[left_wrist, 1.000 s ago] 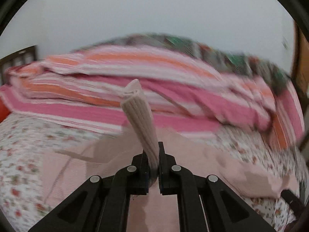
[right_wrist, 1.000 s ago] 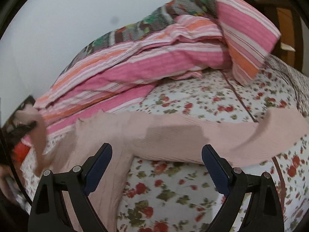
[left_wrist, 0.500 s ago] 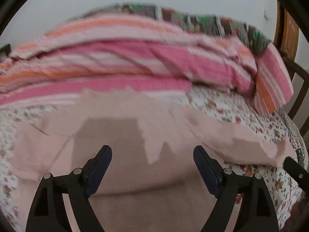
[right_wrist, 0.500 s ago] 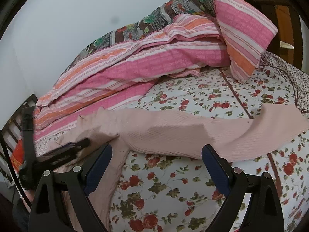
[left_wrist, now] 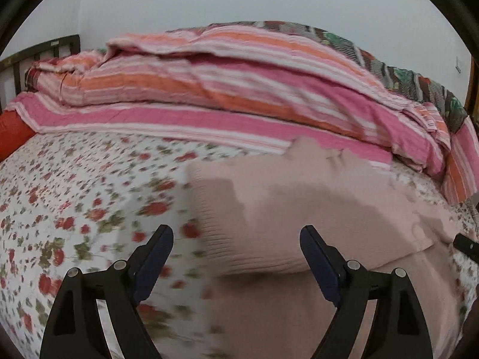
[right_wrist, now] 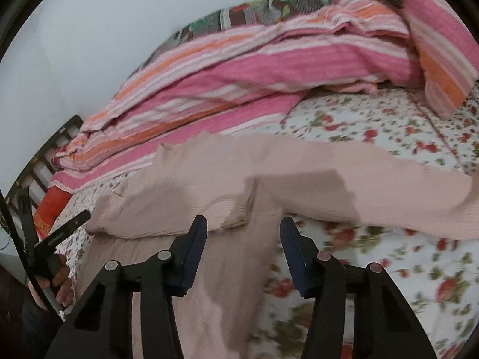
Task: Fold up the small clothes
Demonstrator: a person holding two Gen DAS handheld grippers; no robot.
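Your left gripper is hanging with its jaws spread wide and nothing pinched between them; one blue pad is sitting over the floral sheet, the other over the pink top. That top, a ribbed pale pink knit, is lying flat on the bed, and in the left wrist view its near sleeve is lying folded across the body, with a soft rounded fold edge just ahead of the pads. Your right gripper is pointing down at the same top; its jaws have just been closing and are now standing partly apart, with the cloth of the body lying under the gap between them, though the pads are not pressing on it as far as the view shows. In the right wrist view the far sleeve is stretching out to the right across the sheet, unfolded, while the other sleeve is lying doubled over the body on the left. Behind the top, a striped pink and orange quilt is heaped along the wall side of the bed, with a darker patterned blanket showing above it. At the left edge of the right wrist view your left hand is gripping the handle of its tool, beside a red cushion and the dark slatted bed frame. Both views are somewhat blurred.
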